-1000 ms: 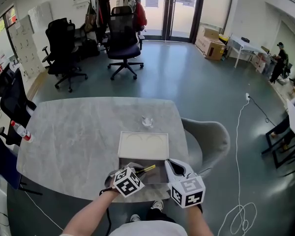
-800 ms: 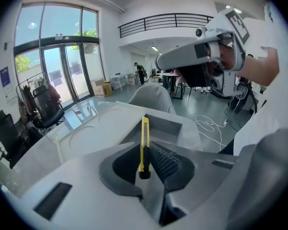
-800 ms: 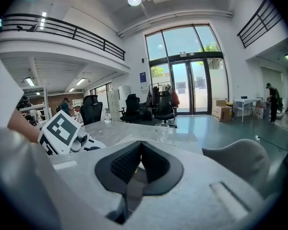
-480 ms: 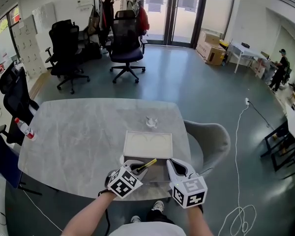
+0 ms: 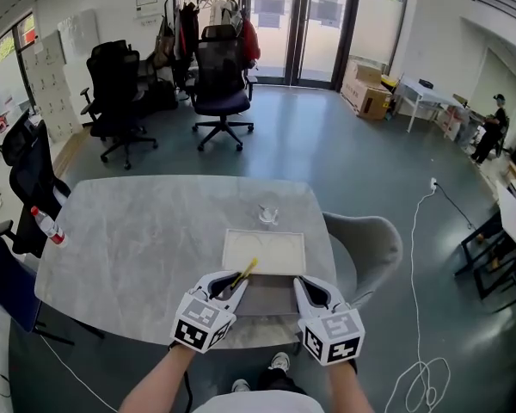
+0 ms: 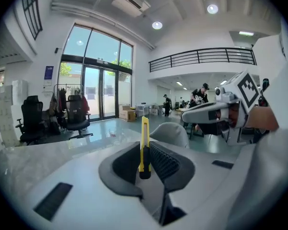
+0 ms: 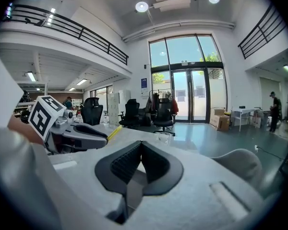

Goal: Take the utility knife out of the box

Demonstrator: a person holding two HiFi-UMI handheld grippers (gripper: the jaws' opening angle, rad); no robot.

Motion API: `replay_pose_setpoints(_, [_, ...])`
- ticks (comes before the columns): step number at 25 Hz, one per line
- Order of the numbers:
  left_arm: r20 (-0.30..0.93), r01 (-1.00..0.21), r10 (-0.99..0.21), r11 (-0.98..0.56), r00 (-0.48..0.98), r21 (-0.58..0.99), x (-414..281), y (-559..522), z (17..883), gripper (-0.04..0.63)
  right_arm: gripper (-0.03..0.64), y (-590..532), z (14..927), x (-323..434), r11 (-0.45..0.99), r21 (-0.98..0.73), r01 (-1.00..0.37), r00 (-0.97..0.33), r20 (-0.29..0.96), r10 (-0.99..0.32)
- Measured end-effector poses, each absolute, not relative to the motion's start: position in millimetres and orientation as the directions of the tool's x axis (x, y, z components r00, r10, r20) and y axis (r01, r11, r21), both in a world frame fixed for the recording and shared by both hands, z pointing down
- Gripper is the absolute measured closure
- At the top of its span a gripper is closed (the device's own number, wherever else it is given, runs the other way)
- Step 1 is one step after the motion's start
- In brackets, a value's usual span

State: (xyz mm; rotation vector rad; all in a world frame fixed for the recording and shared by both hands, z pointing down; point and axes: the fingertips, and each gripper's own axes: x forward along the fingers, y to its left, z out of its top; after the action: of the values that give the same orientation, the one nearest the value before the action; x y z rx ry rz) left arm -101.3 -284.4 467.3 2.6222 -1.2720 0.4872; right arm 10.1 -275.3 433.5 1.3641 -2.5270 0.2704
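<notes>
Fingers of both grippers hang over the grey bench [image 5: 138,231], at the open box [image 5: 264,252] by its near edge. Left gripper [image 5: 226,284] [image 6: 144,150] has its fingers pinched on the yellow utility knife [image 5: 243,274] [image 6: 144,143], held above the box's left side. Right gripper [image 5: 305,286] [image 7: 140,152], at the box's right, has its fingers closed together on nothing.

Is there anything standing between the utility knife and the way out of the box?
Nothing visible does. The left gripper holds the utility knife up over the box. The open lid lies behind, and the right gripper is off to the side.
</notes>
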Motion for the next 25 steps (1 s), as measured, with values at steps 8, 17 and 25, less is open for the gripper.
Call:
replay_pose_setpoints(8, [0.251, -0.871, -0.835, -0.481, 0.490, 0.100, -147, -266, 433, 0.535, 0.612, -262, 417, 10, 0.523, -0.027, -0.852, -0.510, 0.273, -0.816])
replay_pose_setpoints(17, [0.209, -0.912, -0.889, -0.387, 0.408, 0.135, -181, -247, 423, 0.535, 0.612, -246, 411, 13, 0.508, -0.004, -0.861, -0.491, 0.261, -0.831])
replay_pose_setpoints(25, [0.215, -0.912, -0.886, -0.389, 0.410, 0.132, -178, -240, 426, 0.535, 0.612, -238, 411, 15, 0.499, -0.018, -0.866, -0.487, 0.253, -0.836])
